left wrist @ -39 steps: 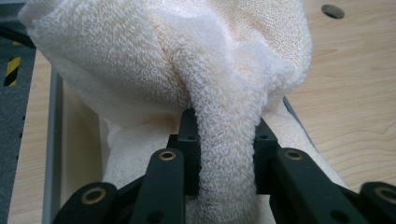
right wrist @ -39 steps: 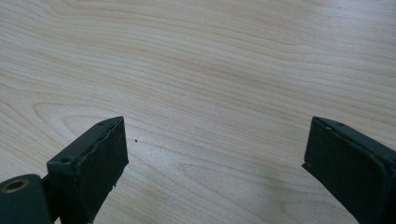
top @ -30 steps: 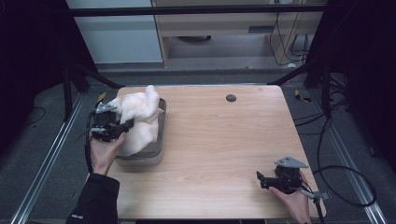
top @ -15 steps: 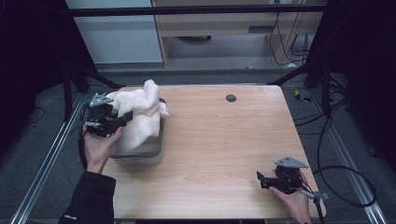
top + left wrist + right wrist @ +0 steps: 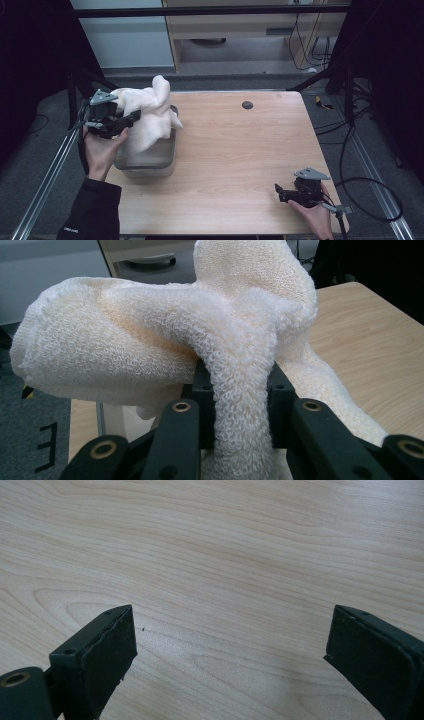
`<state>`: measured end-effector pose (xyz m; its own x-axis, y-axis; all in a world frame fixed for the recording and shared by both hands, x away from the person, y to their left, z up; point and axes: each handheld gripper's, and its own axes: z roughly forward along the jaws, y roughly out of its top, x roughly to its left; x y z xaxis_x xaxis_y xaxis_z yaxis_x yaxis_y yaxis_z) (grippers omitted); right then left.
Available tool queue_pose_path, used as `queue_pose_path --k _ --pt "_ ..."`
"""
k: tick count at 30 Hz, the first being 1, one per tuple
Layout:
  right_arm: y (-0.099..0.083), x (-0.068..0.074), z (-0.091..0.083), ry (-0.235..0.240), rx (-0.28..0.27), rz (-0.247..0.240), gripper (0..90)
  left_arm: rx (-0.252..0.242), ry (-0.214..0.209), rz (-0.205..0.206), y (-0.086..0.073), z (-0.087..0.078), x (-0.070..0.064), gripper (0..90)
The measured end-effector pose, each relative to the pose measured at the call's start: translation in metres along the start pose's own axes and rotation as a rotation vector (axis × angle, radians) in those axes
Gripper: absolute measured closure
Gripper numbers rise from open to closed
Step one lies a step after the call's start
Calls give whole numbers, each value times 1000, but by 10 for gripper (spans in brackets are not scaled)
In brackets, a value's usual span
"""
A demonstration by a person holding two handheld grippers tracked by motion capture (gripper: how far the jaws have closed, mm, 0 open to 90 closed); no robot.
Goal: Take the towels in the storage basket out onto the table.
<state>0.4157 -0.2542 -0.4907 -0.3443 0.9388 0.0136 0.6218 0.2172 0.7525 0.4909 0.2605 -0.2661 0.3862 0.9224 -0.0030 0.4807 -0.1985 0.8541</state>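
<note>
Left gripper: the left gripper (image 5: 131, 119) has its black fingers (image 5: 282, 400) clamped tight on a bunched fold of the fluffy cream terry-cloth towel (image 5: 150, 112). In the left gripper view the cloth is squeezed into a narrow rope between the two pads, so that's a solid grip.

Towel: it's held up in the air at the left side of the light wooden bench (image 5: 240, 160), with a puffy lump sticking up on top and the rest drooping down into the grey rectangular metal tub (image 5: 150, 162). Can't tell how much of it rests on the tub's bottom.

Tub: sits on the bench near its left edge, just beside the person's left hand (image 5: 100, 152).

Right gripper: the right gripper (image 5: 279, 192) is way off at the near right corner of the bench, well apart from the towel. Its fingers (image 5: 107, 652) are spread wide with nothing but bare wood grain between them, hovering low over the bench.

Other stuff: small dark round hole (image 5: 247, 105) in the bench near the far edge.
</note>
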Motion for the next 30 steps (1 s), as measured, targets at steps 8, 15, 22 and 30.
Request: queue_pose_path --k 8,15,22,30 --pt "0 0 0 1 0 1 59 -36 -8 9 13 -11 -4 734" --pt "0 -1 0 2 -1 -3 59 -55 -18 27 25 -21 -11 736" --pt "0 -1 0 1 0 1 59 -64 -22 42 32 -24 -16 736" --pt "0 -1 0 -2 2 -1 59 -107 -43 71 53 -36 -33 737"
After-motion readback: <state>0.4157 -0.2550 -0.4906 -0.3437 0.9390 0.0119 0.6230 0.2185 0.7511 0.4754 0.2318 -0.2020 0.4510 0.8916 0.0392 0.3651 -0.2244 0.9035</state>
